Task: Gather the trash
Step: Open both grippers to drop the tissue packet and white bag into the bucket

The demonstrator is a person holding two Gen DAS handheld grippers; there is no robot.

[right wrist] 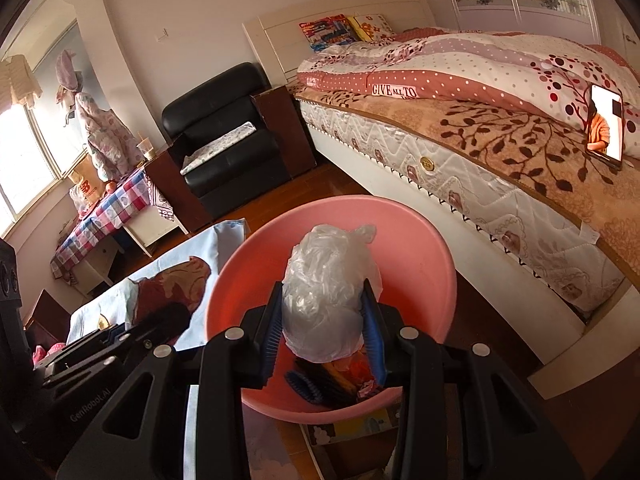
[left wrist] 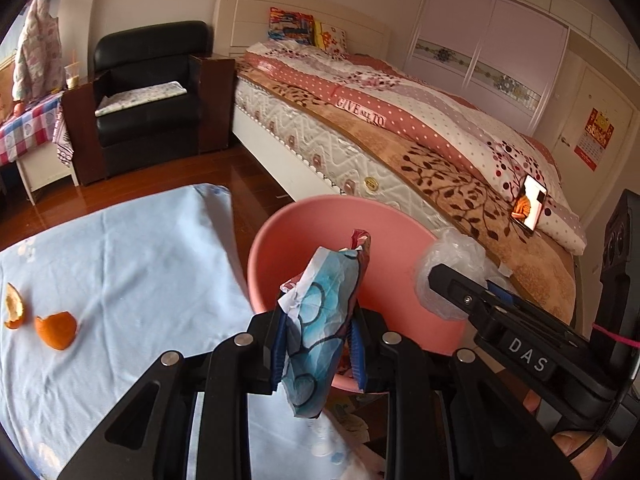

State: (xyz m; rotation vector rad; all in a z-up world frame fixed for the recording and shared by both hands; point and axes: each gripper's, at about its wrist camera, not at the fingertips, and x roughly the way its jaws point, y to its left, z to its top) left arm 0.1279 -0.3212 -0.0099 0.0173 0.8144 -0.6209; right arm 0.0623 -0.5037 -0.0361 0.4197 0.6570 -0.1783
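My left gripper [left wrist: 318, 354] is shut on a crumpled blue and white wrapper [left wrist: 320, 332] and holds it at the near rim of a pink basin [left wrist: 304, 232]. My right gripper [right wrist: 326, 344] is shut on a scrunched clear plastic bag [right wrist: 326, 300] and holds it over the pink basin [right wrist: 432, 276], which has several bits of trash [right wrist: 340, 380] in its bottom. The bag [left wrist: 452, 276] and the right gripper's body also show in the left wrist view. Two orange peels [left wrist: 56, 330] lie on the light blue cloth [left wrist: 140, 260] at the left.
A bed [left wrist: 400, 136] with a patterned quilt runs along the right, with a lit phone [left wrist: 530, 202] propped on it. A black armchair [left wrist: 152, 92] and a small table with a checked cloth [left wrist: 28, 128] stand at the back left. Wooden floor lies between.
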